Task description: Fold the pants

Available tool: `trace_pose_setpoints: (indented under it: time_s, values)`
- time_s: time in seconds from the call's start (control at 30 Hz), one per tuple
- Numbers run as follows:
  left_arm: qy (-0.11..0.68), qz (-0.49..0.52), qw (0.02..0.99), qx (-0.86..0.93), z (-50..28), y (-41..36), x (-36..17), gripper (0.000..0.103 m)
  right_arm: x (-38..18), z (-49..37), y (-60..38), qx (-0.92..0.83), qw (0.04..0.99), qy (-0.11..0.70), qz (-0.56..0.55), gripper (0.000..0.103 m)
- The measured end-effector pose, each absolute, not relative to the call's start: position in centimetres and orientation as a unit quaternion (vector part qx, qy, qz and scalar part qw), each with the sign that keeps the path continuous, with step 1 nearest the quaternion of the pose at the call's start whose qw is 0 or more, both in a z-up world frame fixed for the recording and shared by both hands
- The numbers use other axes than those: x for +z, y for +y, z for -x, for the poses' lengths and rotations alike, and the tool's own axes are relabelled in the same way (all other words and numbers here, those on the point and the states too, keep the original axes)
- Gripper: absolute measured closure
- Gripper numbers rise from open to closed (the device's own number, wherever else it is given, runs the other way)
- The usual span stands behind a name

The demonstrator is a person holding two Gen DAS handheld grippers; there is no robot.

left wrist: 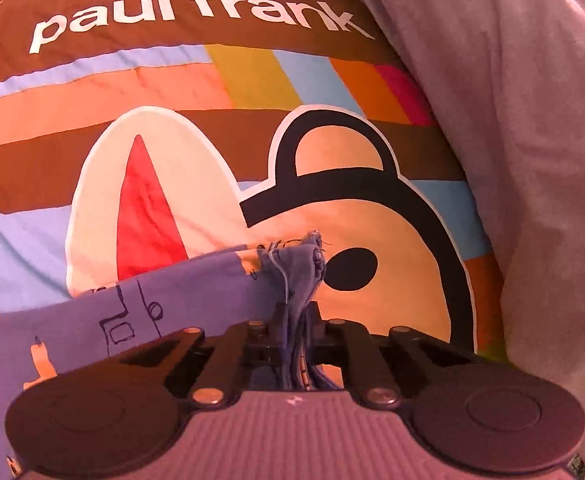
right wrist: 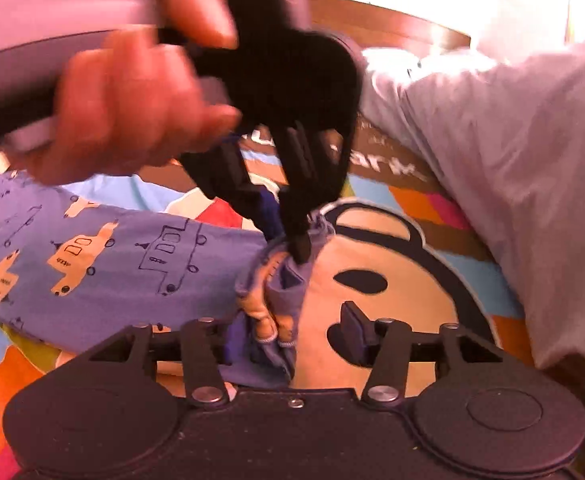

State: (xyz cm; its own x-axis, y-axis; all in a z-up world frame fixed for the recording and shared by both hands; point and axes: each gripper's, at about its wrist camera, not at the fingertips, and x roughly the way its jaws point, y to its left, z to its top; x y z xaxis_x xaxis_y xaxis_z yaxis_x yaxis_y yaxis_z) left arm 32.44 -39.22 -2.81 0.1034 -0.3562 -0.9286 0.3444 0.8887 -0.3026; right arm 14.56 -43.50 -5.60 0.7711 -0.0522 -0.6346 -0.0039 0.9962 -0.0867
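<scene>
Step in hand, as judged: hand-over of the bunched hem of the pants (left wrist: 132, 308), from the right gripper (right wrist: 292, 332) to the left gripper (left wrist: 292, 320).

Left gripper: jaws pressed together on the gathered blue cuff, which stands up from between the fingers. In the right wrist view the same gripper descends from 12 o'clock, carried by a hand (right wrist: 132, 92), and pinches the cuff at centre frame.

Right gripper: jaws spread. The cloth lies against its 9 o'clock finger; the finger at 3 o'clock (right wrist: 352, 324) stands apart from the fabric. No grip is applied.

Location of the pants: one leg, blue with a bus print, runs from centre frame toward 9 o'clock across a printed "paul frank" bedspread (left wrist: 332, 80).

Next move, as judged: withdraw the right gripper without snagging the loose folds, then re-grip elsewhere on the hem so the leg can be carried over.

Surroundings: a grey quilt (left wrist: 512, 120) is heaped at 3 o'clock, near the hem. It limits the flat area on that side.
</scene>
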Motion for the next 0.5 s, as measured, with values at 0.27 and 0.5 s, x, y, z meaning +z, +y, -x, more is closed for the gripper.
trace_pose_setpoints:
  time_s: [0.27,0.5]
  values:
    - [0.616,0.034,0.748,-0.245,-32.1,-37.4,-2.5,0.095,-5.5,-14.3,-43.3,0.004,0.945,0.325,0.044,0.09]
    - [0.586,0.076,0.764,-0.257,-31.0,-34.0,-0.2,0.096,-4.1,-13.1,-41.0,0.014,0.953,0.281,0.109,0.092]
